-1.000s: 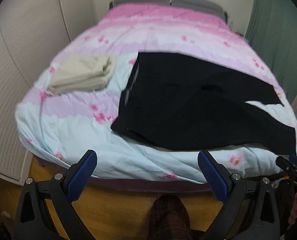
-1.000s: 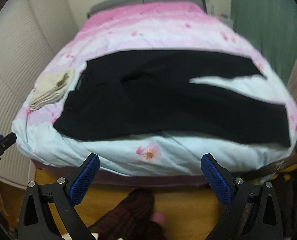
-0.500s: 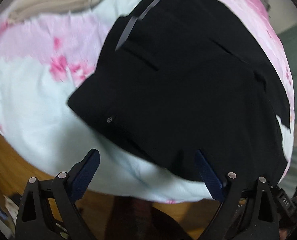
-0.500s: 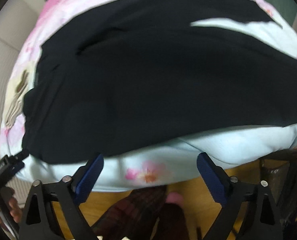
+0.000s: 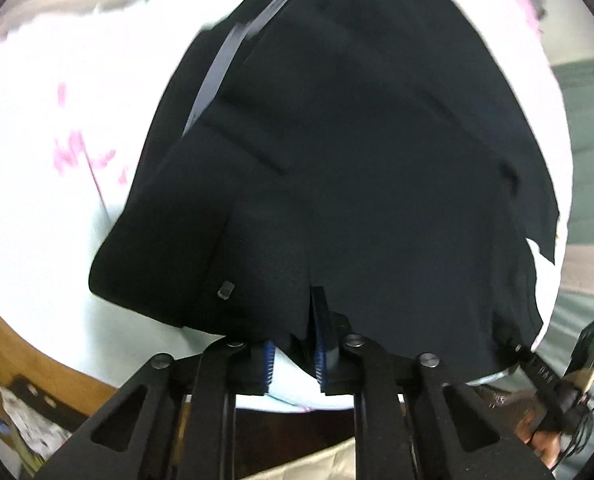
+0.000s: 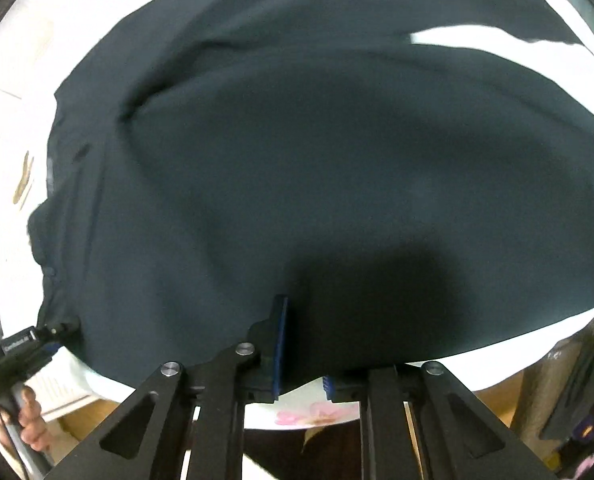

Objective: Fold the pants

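Left wrist view had the left gripper nearly closed, pinching the near hem of the pants spread on the bed; right gripper likewise clamped the near edge. Best to lift both edges together, evenly, and carry them over to the far side without dragging.

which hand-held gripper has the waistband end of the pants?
The left hand-held gripper: it pinches the near edge of the black pants beside the waistband and its button. The right hand-held gripper grips the same edge along the leg.
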Demonstrator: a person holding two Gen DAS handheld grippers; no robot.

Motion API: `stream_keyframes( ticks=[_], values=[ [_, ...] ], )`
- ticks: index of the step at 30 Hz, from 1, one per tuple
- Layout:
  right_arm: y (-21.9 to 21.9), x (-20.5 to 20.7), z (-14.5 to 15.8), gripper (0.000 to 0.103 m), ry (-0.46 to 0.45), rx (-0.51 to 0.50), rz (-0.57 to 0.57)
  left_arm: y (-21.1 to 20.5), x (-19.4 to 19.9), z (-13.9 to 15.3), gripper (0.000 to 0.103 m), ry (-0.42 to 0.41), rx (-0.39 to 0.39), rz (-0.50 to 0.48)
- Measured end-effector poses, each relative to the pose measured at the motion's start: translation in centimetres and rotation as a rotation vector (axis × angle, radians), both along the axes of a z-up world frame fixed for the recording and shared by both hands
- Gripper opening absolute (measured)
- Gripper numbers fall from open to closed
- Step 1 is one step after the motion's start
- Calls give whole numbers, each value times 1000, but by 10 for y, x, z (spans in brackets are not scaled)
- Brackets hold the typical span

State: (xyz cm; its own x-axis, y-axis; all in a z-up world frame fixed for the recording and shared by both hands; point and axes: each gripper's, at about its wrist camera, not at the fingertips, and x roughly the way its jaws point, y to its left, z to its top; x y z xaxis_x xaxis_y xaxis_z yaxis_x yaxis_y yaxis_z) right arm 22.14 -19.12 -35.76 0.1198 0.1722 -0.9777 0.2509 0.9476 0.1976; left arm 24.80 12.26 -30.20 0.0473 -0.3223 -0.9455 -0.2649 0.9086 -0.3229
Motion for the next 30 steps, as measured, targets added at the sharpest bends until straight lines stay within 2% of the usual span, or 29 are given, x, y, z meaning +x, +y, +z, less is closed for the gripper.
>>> stream_keyframes(
  ticks=[3,6,10,13,15,17,18,19,24,26,29,30],
  values=[
    [-1,5,36,14,-68,22,-1,-8,10,44,15,-95,-1,-32],
    [-6,16,82,13,-166,45,-7,-16,28,84,14,-190,-15,-10],
    [-9,50,129,13,-281,43,20,-27,77,125,13,-332,0,30],
    [-16,91,142,13,-317,61,39,-35,124,144,13,-414,31,47],
    [-18,132,140,13,-321,79,43,-36,163,138,13,-440,70,51],
    [-17,164,134,13,-296,80,58,-38,199,127,13,-429,95,64],
    [-16,186,129,13,-285,75,67,-39,217,118,13,-414,103,70],
    [-14,207,122,13,-273,81,79,-20,224,111,12,-397,108,73],
    [0,292,81,13,-167,65,127,-23,289,61,12,-284,185,74],
    [-15,315,71,13,-130,57,158,-20,312,44,12,-242,210,67],
    [-9,348,49,13,-79,36,187,-16,338,19,12,-176,224,83],
    [-11,357,44,13,-62,37,184,-21,340,19,13,-161,227,87]
  ],
)
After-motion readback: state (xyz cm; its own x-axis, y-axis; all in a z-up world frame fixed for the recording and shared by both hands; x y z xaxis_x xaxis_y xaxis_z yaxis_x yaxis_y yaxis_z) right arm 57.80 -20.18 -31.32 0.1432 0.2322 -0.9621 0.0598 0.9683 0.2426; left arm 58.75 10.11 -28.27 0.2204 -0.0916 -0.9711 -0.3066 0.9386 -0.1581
